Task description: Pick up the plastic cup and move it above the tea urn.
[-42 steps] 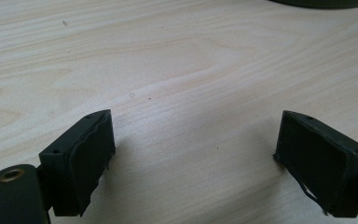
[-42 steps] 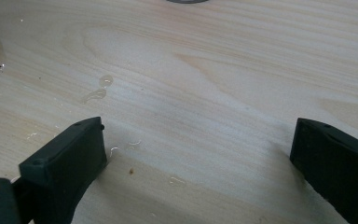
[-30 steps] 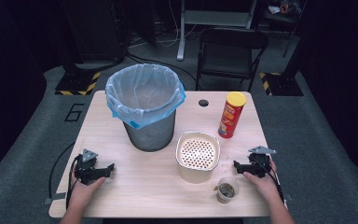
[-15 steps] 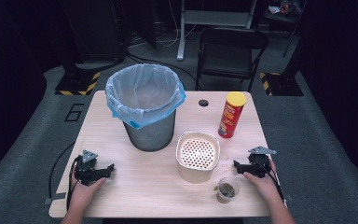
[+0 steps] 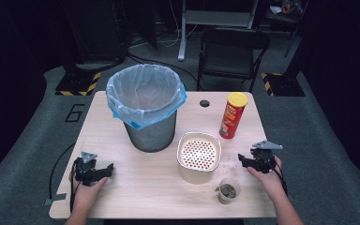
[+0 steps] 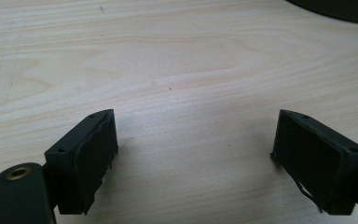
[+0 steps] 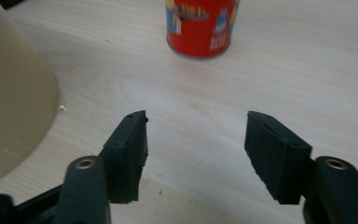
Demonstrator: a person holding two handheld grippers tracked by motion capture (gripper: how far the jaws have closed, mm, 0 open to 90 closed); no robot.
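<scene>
Left gripper (image 5: pixel 104 169) is sitting low on the table (image 5: pixel 136 187), well left of the strainer tub (image 5: pixel 199 157), held in the left hand (image 5: pixel 86 185). Its jaws are standing wide apart with bare wood between them; in the left gripper view (image 6: pixel 193 154) a dark curved edge is cutting off at the top right corner, too little showing to name it.

Bin (image 5: pixel 145 110), lined with a pale blue bag, is standing behind and left of the tub; its base is hard to read in shadow.

The tub's cream wall (image 7: pixel 14 93) is running out of the right gripper view at left. A small cup (image 5: pixel 227 191) is standing just in front and right of the tub, contents dark and unclear.

Red can (image 5: pixel 232 115) with yellow lid is standing upright behind and right of the tub; in the right gripper view its top (image 7: pixel 200 25) is cropped.

Right gripper (image 5: pixel 240 159) is resting right of the tub, near it, pointing toward it, jaws wide and holding nothing (image 7: pixel 196 140). The right hand (image 5: pixel 267 178) is gripping it.
</scene>
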